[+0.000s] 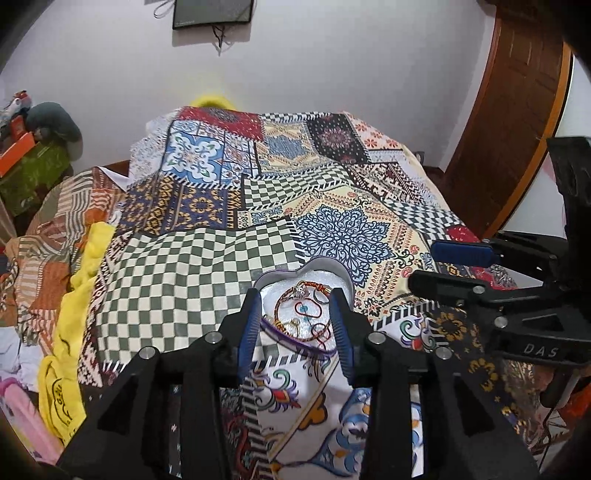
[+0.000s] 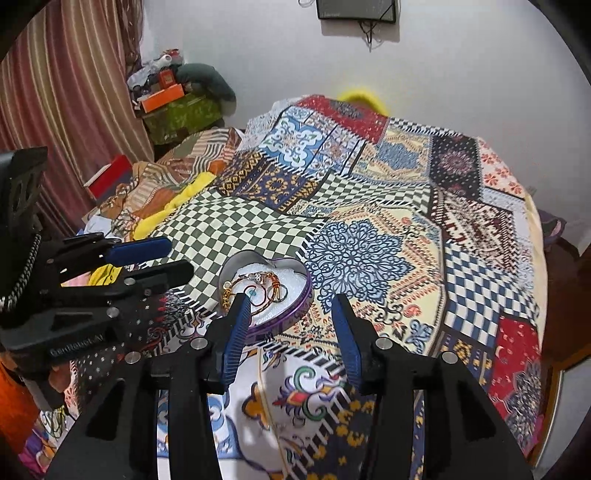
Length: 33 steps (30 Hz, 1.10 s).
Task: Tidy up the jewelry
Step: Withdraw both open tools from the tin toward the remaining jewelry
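Nearest in the left wrist view, the left gripper has its blue-padded fingers spread apart, holding nothing, one on each side of a heart-shaped tin. In the right wrist view the right gripper is likewise spread wide and holds nothing; its left finger overlaps the near rim of the same heart-shaped tin, though whether it touches cannot be told.

The tin lies open on the bed, on a patchwork bedspread, near the front edge where a green-and-cream checkered patch meets a cream patch with a blue mandala. Its wall is silvery inside with a purple outer band, and the bottom is lined with white padding. On that padding lies a tangle of jewelry: a reddish beaded bracelet curled in a loop, a gold chain piece at the left, a small turquoise bead near the middle, and a silver charm toward the far lobe.

Each gripper shows in the other's view, just beside the tin, fingers parted.

Farther off, a yellow cloth runs along the bed's left side. Beyond stands a white wall with a dark screen.
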Each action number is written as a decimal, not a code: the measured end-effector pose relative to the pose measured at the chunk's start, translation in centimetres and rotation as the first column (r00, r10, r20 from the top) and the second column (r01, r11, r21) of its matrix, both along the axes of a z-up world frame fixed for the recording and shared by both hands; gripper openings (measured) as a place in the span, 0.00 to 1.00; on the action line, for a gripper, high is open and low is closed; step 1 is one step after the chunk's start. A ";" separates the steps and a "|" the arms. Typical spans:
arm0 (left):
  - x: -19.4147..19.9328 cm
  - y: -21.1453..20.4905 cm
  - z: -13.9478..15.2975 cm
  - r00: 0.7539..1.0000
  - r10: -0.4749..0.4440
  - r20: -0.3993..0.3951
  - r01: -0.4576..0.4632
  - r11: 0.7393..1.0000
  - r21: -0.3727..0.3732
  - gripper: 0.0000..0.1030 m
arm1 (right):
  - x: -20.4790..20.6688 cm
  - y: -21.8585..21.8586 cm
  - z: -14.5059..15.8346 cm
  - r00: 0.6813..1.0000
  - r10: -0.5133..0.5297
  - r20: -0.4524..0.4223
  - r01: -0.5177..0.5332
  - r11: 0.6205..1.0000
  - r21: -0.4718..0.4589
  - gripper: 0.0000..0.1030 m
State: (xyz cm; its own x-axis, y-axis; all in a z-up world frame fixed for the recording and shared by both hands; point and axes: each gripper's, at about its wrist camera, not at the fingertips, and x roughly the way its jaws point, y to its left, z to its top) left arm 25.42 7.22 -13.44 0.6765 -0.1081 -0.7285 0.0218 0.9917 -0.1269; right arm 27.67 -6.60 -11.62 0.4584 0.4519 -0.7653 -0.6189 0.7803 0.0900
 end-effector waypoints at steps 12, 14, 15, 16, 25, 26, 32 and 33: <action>-4.0 -1.7 0.3 1.000 -0.028 -0.005 0.028 1.000 -0.012 0.42 | -3.9 -3.0 0.8 0.998 -0.016 0.059 0.017 1.000 -0.008 0.41; -4.2 -2.4 -0.3 0.999 -0.045 -0.020 0.045 0.999 -0.013 0.42 | -4.2 -3.5 0.3 0.999 -0.013 0.053 0.014 1.000 -0.018 0.41; -4.3 -2.7 -0.6 0.998 -0.051 -0.026 0.050 0.999 -0.011 0.42 | -4.4 -3.8 0.0 0.998 -0.016 0.053 0.017 1.000 -0.025 0.41; -4.4 -3.1 -0.9 0.998 -0.058 -0.034 0.057 0.998 -0.009 0.42 | -4.4 -4.1 -0.4 0.999 -0.021 0.050 0.023 0.999 -0.035 0.41; -4.3 -6.4 -4.3 0.983 -0.145 -0.109 0.142 0.989 -0.035 0.42 | -4.4 -6.0 -3.7 0.998 -0.057 -0.007 0.056 0.995 -0.078 0.41; -4.1 -6.9 -4.6 0.978 -0.177 -0.114 0.172 0.984 -0.050 0.42 | -4.3 -6.3 -4.0 0.998 -0.063 -0.016 0.062 0.995 -0.078 0.41; -3.2 -10.3 -4.9 0.960 -0.263 -0.096 0.263 0.965 -0.013 0.41 | -4.1 -7.4 -4.8 0.996 -0.081 -0.034 0.078 0.994 -0.080 0.41; -3.0 -10.8 -4.9 0.958 -0.272 -0.094 0.273 0.962 -0.001 0.38 | -4.2 -7.6 -4.8 0.996 -0.082 -0.035 0.079 0.994 -0.080 0.41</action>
